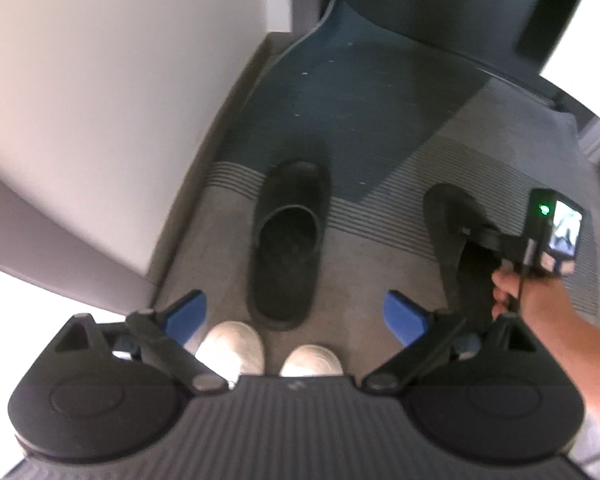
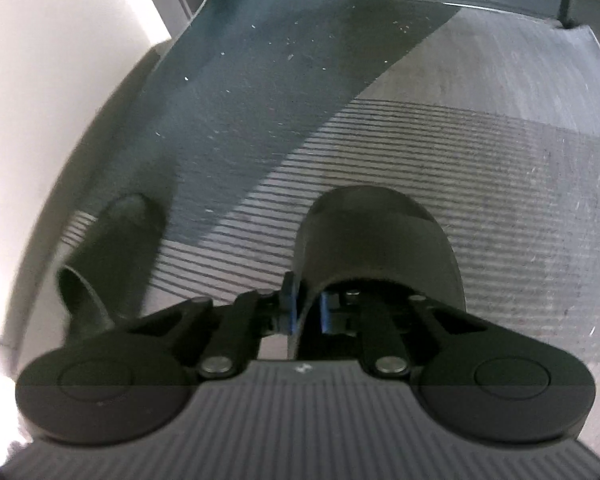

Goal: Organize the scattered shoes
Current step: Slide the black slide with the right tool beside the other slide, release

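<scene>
The right gripper pinches the side wall of a black slipper, toe pointing away toward the dark rug edge. A second slipper lies lengthwise on the carpet, toe away, beyond the wide-open left gripper.

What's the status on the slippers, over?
Right gripper shut on second slipper's edge. Left gripper open, empty. First slipper flat on carpet. Nothing blocking.
</scene>
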